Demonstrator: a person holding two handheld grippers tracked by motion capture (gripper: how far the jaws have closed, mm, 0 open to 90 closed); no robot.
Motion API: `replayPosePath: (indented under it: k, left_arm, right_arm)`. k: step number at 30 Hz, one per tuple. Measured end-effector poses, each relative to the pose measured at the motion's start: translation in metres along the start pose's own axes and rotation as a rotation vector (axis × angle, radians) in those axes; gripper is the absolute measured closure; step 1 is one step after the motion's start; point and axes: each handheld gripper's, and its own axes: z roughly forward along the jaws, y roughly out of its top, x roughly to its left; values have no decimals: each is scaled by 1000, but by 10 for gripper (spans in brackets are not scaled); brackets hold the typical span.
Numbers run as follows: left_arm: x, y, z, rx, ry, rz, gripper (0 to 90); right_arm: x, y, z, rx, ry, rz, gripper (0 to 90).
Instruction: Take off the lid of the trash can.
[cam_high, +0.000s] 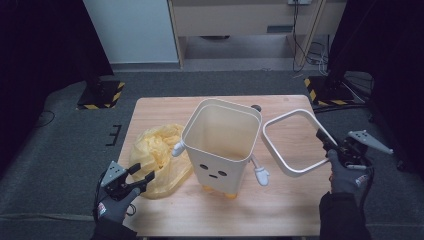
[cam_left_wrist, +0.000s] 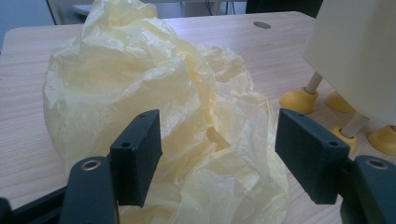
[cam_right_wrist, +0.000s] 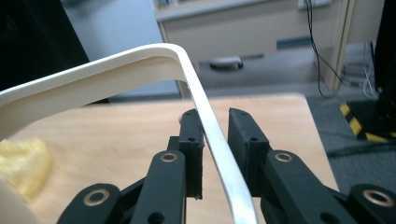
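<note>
Nearest, at the desk's (cam_high: 165, 107) front left corner, the left gripper (cam_high: 142, 176) is seen with jaws wide apart, nothing held, the crumpled yellow bag (cam_high: 160, 155) lying just ahead of them. At the right edge, the right gripper (cam_high: 325, 142) is clamped on one side of the white square ring (cam_high: 292, 142), held tilted above the desk. Between them, the cream bin (cam_high: 222, 145) with a face stands upright.

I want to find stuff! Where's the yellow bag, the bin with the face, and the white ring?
yellow bag (cam_left_wrist: 140, 93), left gripper view, crumpled middle.
bin with the face (cam_high: 218, 167), high view, front wall.
white ring (cam_high: 275, 155), high view, near-left side.
</note>
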Motion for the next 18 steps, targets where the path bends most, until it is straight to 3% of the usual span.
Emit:
replayPosePath:
  k: [3, 8, 14, 18]
  left_arm:
    - [0, 0, 0, 0, 0, 0, 310]
    - [0, 1, 0, 3, -1, 7, 311]
    - [0, 1, 0, 6, -1, 15, 315]
    - [0, 1, 1, 12, 1, 20, 315]
  right_arm:
    - [-3, -25, 12, 68, -9, 4, 758]
    - [-4, -48, 26, 172, -20, -1, 756]
    - [-5, -75, 37, 371, -35, -75, 744]
    - [-13, -83, 36, 406, -53, -63, 748]
